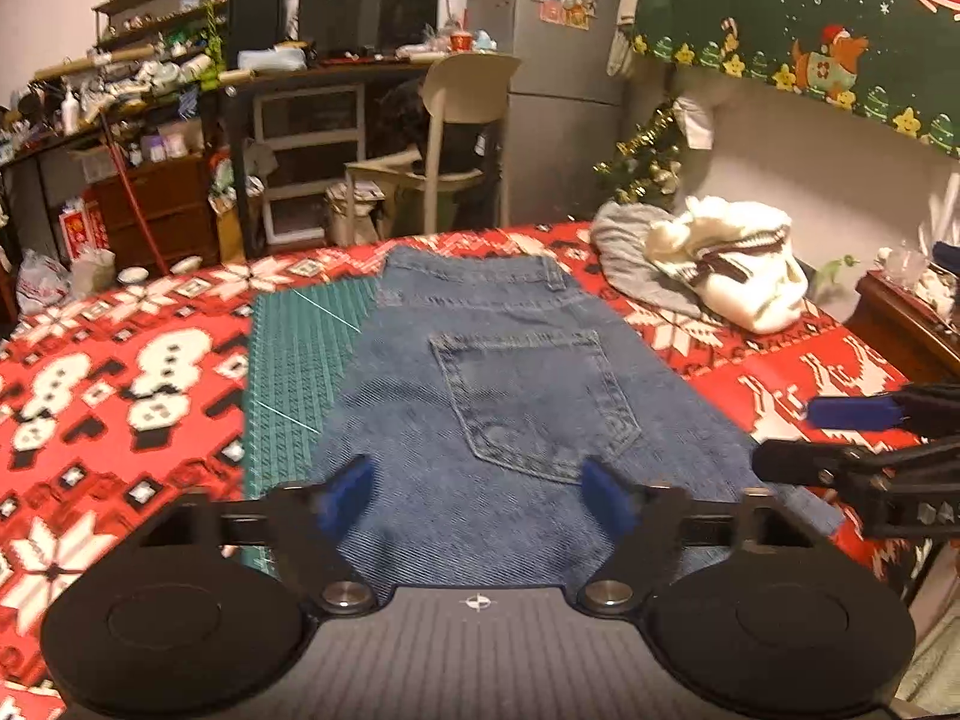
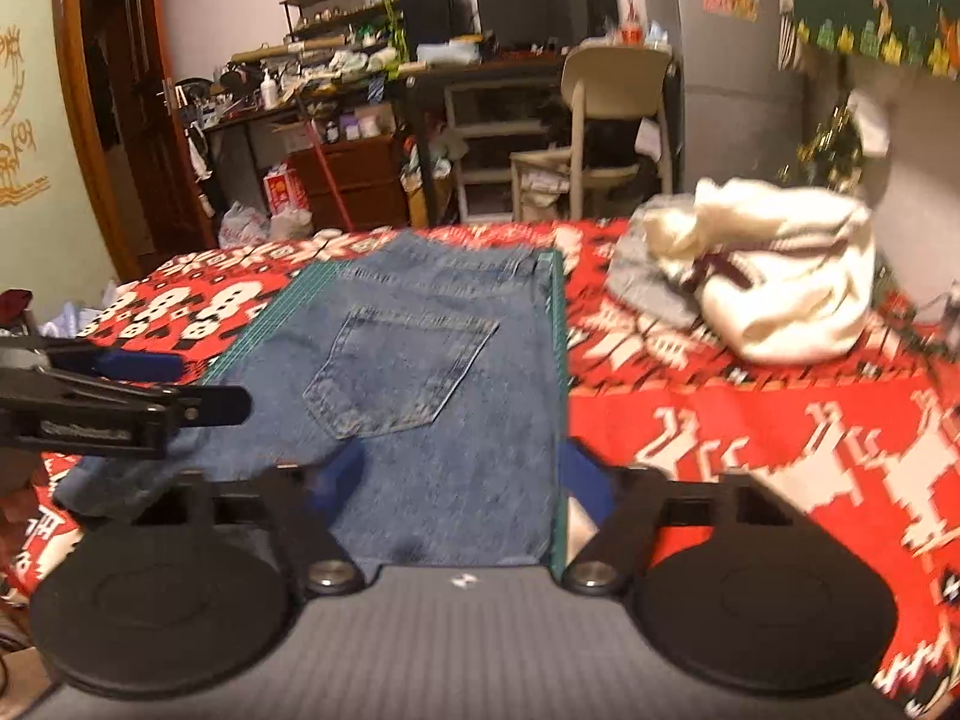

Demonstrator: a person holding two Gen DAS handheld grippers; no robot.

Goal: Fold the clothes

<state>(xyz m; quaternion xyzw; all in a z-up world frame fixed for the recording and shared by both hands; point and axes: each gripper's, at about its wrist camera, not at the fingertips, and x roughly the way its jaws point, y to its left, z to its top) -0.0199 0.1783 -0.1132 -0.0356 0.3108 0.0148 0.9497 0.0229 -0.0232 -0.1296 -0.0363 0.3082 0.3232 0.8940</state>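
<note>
- Left gripper (image 1: pixel 480 495): blue-padded fingers spread wide, nothing between them, poised above the near part of the jeans (image 1: pixel 510 396). Whether the pads touch the denim cannot be told.
- Right gripper (image 2: pixel 459 483): fingers likewise spread apart and empty, over the jeans' near right edge, where the denim meets the strip of green mat (image 2: pixel 559 324).
- In the left wrist view the right gripper enters from the right side, just past the denim's right edge; its fingers show a gap there too.
- Jeans lie flat, folded lengthwise, back pocket (image 1: pixel 534 402) facing up, waistband at the far end. They rest on the green mat, which shows as a wide ribbed band along their left side.
- Mat sits on a red tablecloth (image 1: pixel 120 372) patterned with white snowmen, snowflakes and reindeer.
- Farther right on the cloth: a heap of clothes, a cream knit with dark stripes (image 1: pixel 738 270) lying on a grey garment (image 1: pixel 624 240), well apart from the jeans.
- Beyond the table: a pale chair (image 1: pixel 456 138) at a dark, cluttered desk, a grey fridge (image 1: pixel 558 60), a small tinselled tree (image 1: pixel 648 156), and a green Christmas banner (image 1: pixel 810 18) on the wall.
</note>
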